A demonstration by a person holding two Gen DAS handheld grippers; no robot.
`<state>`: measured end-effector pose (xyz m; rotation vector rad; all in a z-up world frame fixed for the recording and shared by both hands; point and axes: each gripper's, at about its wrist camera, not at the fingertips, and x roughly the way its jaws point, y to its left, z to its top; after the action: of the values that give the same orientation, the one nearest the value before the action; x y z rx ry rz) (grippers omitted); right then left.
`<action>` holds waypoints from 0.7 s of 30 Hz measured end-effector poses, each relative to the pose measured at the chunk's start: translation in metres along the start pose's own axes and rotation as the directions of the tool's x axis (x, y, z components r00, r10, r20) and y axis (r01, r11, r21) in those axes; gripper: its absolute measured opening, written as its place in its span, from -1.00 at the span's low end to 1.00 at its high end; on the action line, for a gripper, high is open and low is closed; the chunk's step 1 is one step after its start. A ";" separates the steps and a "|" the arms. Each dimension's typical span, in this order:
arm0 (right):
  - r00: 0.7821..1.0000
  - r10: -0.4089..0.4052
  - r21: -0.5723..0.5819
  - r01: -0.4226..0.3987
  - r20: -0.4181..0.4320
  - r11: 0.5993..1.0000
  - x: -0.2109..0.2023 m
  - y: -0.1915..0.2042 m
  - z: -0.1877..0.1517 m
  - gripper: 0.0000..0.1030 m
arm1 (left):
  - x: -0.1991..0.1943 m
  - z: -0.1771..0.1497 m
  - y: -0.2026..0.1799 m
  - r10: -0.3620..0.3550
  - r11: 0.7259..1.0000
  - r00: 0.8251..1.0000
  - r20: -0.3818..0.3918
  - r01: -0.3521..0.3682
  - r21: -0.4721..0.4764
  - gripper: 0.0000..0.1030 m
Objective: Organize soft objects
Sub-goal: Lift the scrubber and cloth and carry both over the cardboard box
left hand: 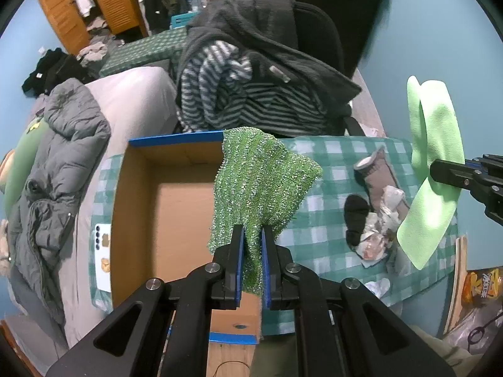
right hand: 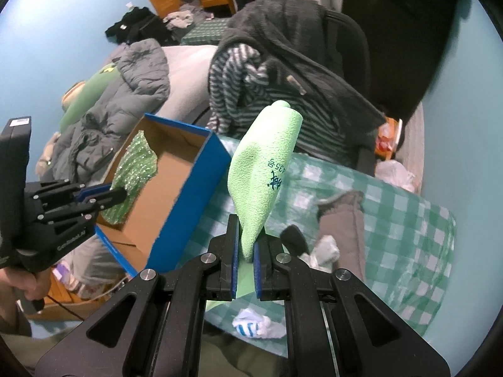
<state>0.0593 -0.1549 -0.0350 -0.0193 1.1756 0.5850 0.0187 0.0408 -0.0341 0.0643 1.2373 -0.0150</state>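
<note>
The left gripper [left hand: 252, 235] clenches a knobbly green cloth [left hand: 261, 182] at frame centre, while the right gripper [right hand: 246, 232] clenches a smooth lime cloth [right hand: 264, 169].

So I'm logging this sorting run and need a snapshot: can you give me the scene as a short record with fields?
surface: checked green cloth
container: open cardboard box, blue outside
left gripper: jaws shut on knobbly green cloth, held over the box
right gripper: jaws shut on smooth light-green cloth, held over the checked cloth
left on the surface: black sock, brown-grey sock, crumpled white items
</note>
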 end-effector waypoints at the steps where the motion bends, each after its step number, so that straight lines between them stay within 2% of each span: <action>1: 1.000 0.005 -0.011 -0.005 -0.002 1.000 0.002 0.005 0.003 -0.85 | 0.000 -0.001 0.004 0.003 1.000 1.000 0.000 -0.003 -0.009 -0.81; 21: 0.994 0.092 -0.178 -0.101 -0.060 0.979 0.055 0.093 0.043 -0.85 | 0.013 -0.019 0.074 0.069 0.994 0.997 -0.039 -0.072 -0.087 -0.81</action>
<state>0.0689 -0.0387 -0.0396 -0.1332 1.1749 0.7797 0.0080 0.1162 -0.0494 0.0312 1.2691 0.1028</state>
